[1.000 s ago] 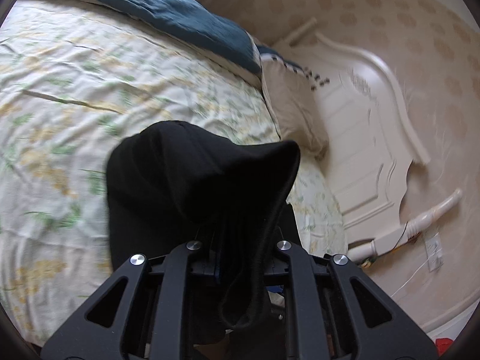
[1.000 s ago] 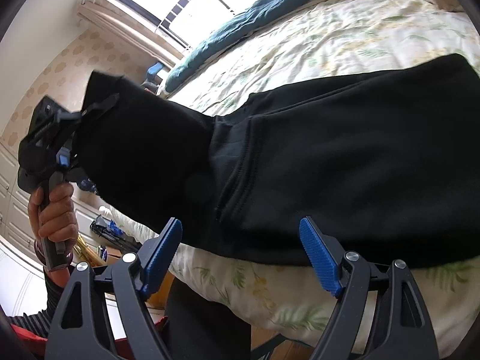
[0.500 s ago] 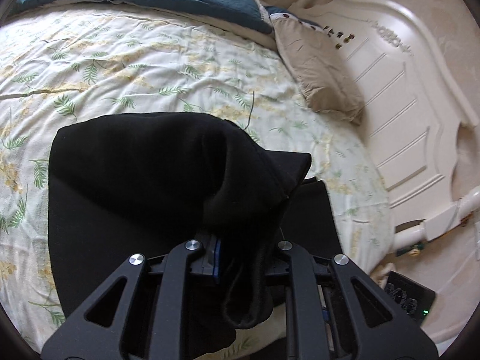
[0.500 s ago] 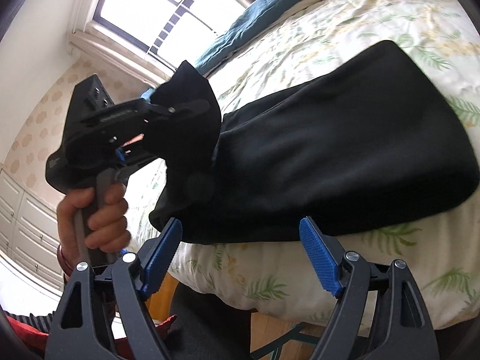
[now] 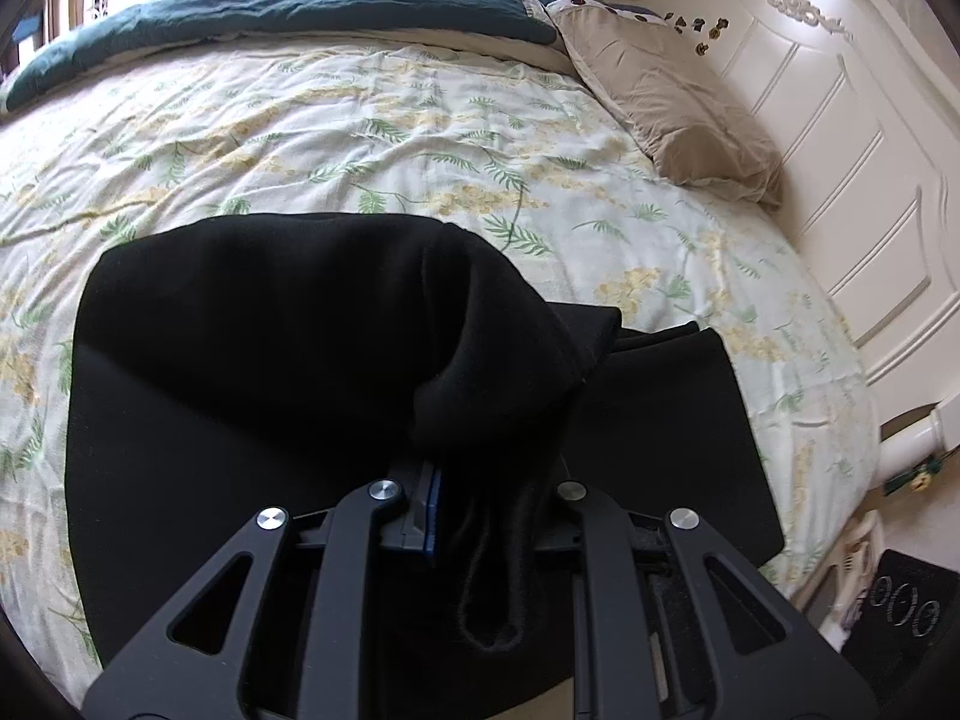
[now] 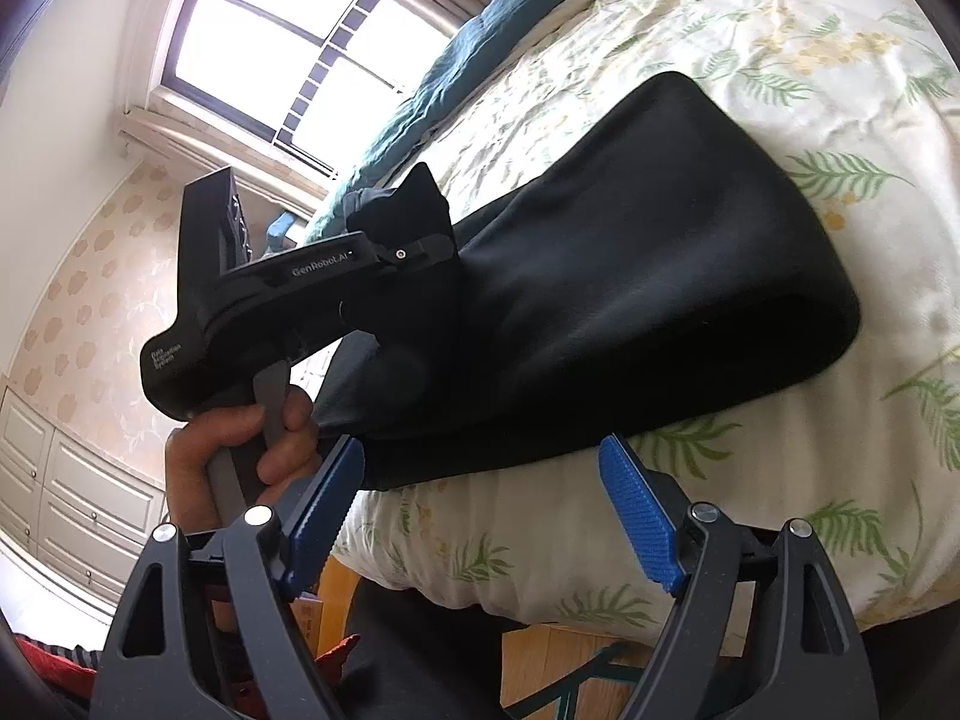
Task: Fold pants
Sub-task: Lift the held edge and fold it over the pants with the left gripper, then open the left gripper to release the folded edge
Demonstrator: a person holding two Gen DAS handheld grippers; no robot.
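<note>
One black pants [image 5: 252, 360] in left gripper [image 5: 480, 516], prob. doubled; right gripper [image 6: 480, 510] jaws apart.

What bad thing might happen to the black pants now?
The left claw pinches only one bunched end of the pants, so the fabric may slip out. The right claw is open and holds nothing, so the fold could land crooked. The pants also lie near the bed edge and might slide off.
</note>
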